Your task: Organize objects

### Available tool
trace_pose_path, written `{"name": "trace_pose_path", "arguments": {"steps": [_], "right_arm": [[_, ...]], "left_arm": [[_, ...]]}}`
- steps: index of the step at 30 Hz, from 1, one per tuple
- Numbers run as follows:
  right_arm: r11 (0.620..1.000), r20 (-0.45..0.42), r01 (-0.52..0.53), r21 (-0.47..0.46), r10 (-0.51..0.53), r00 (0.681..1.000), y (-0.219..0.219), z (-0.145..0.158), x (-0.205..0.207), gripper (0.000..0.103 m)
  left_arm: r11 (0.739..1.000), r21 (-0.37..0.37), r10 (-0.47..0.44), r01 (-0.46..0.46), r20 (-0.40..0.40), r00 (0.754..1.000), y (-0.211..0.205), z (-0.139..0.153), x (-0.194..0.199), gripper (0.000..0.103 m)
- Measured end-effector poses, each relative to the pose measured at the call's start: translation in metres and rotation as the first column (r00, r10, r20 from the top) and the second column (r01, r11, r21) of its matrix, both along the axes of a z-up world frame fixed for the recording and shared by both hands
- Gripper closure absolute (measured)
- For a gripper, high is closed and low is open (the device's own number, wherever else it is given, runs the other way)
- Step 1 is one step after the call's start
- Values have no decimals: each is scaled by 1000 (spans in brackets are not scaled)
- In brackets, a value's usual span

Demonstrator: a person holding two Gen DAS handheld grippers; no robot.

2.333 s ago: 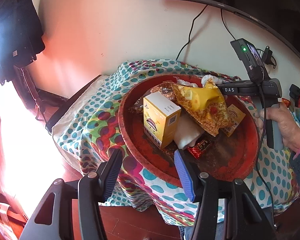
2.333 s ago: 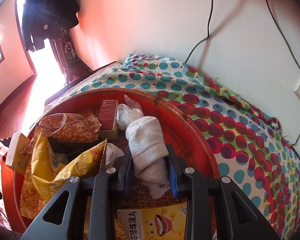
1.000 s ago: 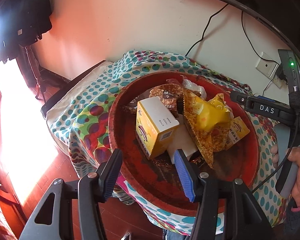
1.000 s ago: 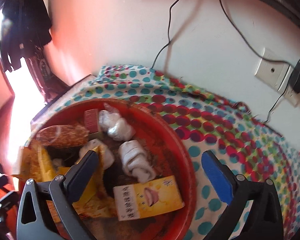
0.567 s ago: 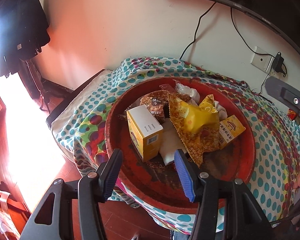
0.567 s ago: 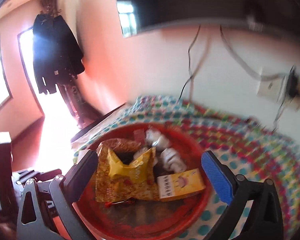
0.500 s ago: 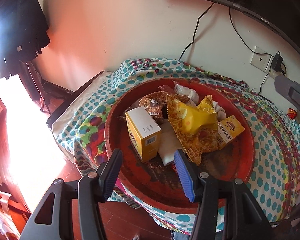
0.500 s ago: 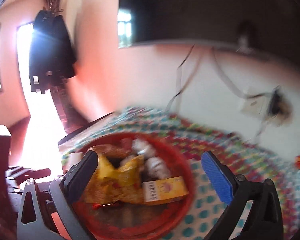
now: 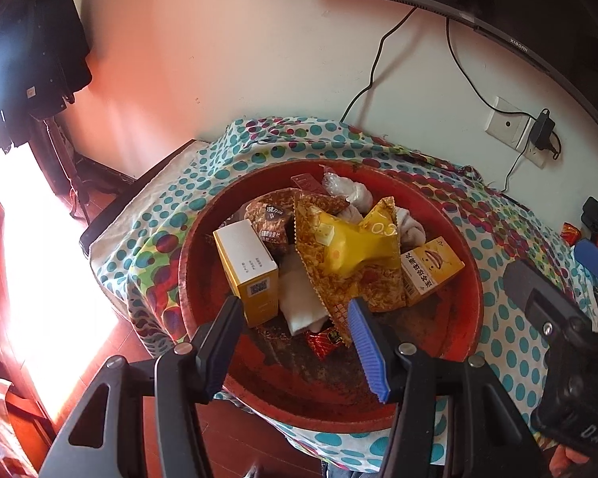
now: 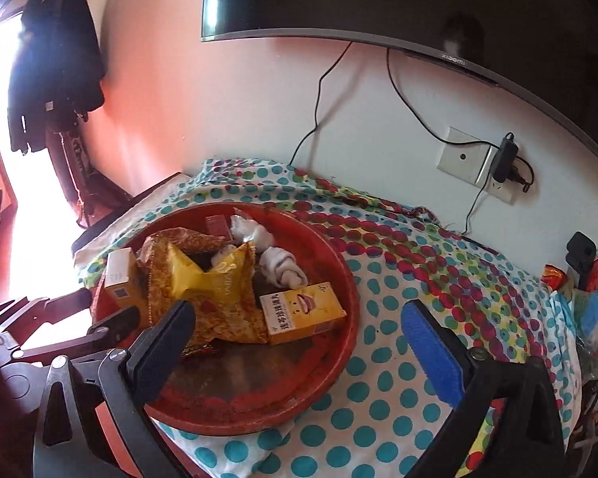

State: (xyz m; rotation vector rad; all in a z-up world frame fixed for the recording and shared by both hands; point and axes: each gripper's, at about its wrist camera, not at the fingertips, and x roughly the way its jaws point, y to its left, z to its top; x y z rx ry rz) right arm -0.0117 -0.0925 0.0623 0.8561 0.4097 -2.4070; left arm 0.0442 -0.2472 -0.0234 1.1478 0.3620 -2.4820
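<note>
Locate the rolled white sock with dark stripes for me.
The rolled white sock with dark stripes lies in the round red tray, right-wrist view, toward the tray's far right, between the yellow snack bag and the yellow carton.

"xiaomi" on television bezel (image 10: 452, 57), above and beyond both fingers. "0.3" on yellow snack bag (image 9: 355, 247), beyond right finger. Chinese characters on yellow box (image 10: 303, 312), between fingers, illegible.

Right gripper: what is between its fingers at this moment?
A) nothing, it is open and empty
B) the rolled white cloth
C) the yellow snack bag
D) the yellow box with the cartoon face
A: in the right wrist view the right gripper stands wide open above the tray and the dotted cloth, touching nothing; the rolled white cloth lies in the tray, clear of it.
</note>
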Motion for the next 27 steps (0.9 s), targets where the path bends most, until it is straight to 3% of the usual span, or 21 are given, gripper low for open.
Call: {"name": "trace_pose_path", "arguments": {"steps": [4, 7, 9, 15, 21, 24, 27], "right_arm": [[999, -34, 13, 33, -12, 999, -6, -3, 2, 0], [999, -9, 0, 47, 0, 1000, -12, -12, 1, 0], [999, 2, 2, 44, -2, 1000, -12, -16, 0, 0], [1000, 133, 16, 2, -16, 991, -10, -28, -12, 0], [998, 262, 35, -48, -21, 965, -5, -36, -22, 0], [998, 204, 49, -32, -41, 978, -3, -33, -19, 0], [999, 199, 53, -15, -48, 979, -4, -32, -20, 0]], "left_arm": [[998, 5, 56, -56, 17, 998, -9, -2, 0, 46], [996, 29, 83, -84, 28, 996, -16, -4, 1, 46], [991, 73, 106, -109, 39, 994, -23, -7, 2, 35], [976, 191, 108, -109, 17, 994, -32, -12, 8, 32], [992, 71, 106, -106, -1, 994, -19, -7, 7, 32], [993, 63, 99, -98, -4, 995, -15, -7, 6, 32], [993, 70, 100, -100, 4, 995, -15, -10, 5, 32]]}}
